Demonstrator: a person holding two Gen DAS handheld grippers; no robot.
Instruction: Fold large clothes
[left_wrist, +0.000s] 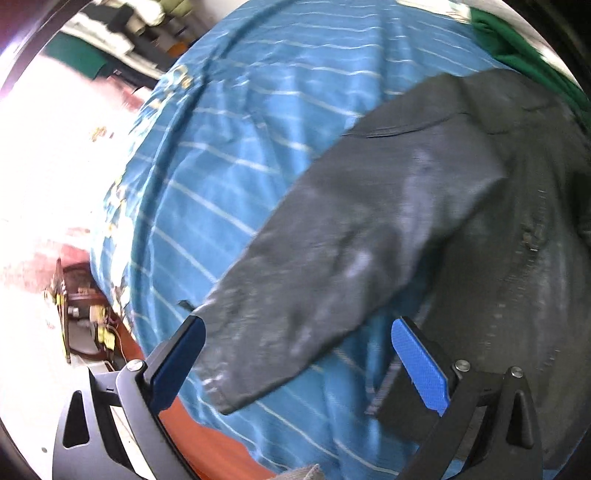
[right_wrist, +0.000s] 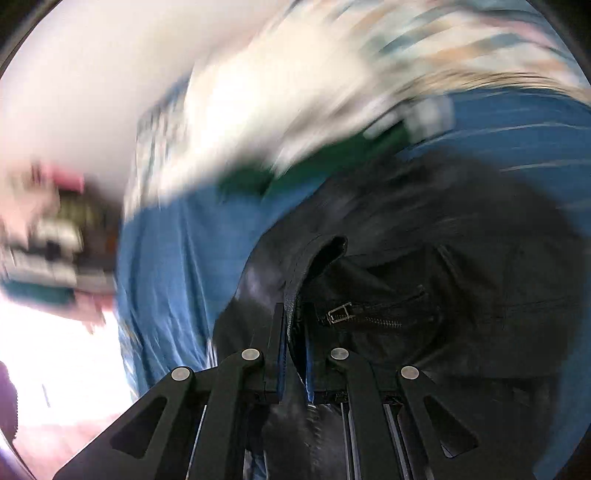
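A black jacket (left_wrist: 461, 184) lies on a bed covered by a blue striped sheet (left_wrist: 240, 129). One sleeve (left_wrist: 314, 277) stretches toward me, its cuff between my left gripper's (left_wrist: 299, 332) blue pads, which stand wide open and hold nothing. In the right wrist view my right gripper (right_wrist: 295, 325) is shut on the jacket's (right_wrist: 461, 258) zippered front edge; a metal zipper pull (right_wrist: 340, 314) hangs just right of the fingers. That view is blurred by motion.
A green cloth (left_wrist: 517, 37) lies at the far right of the bed. The sheet's edge drops at the left to a reddish floor with a wooden piece (left_wrist: 85, 314). Blurred patterned bedding (right_wrist: 406, 55) lies beyond the jacket.
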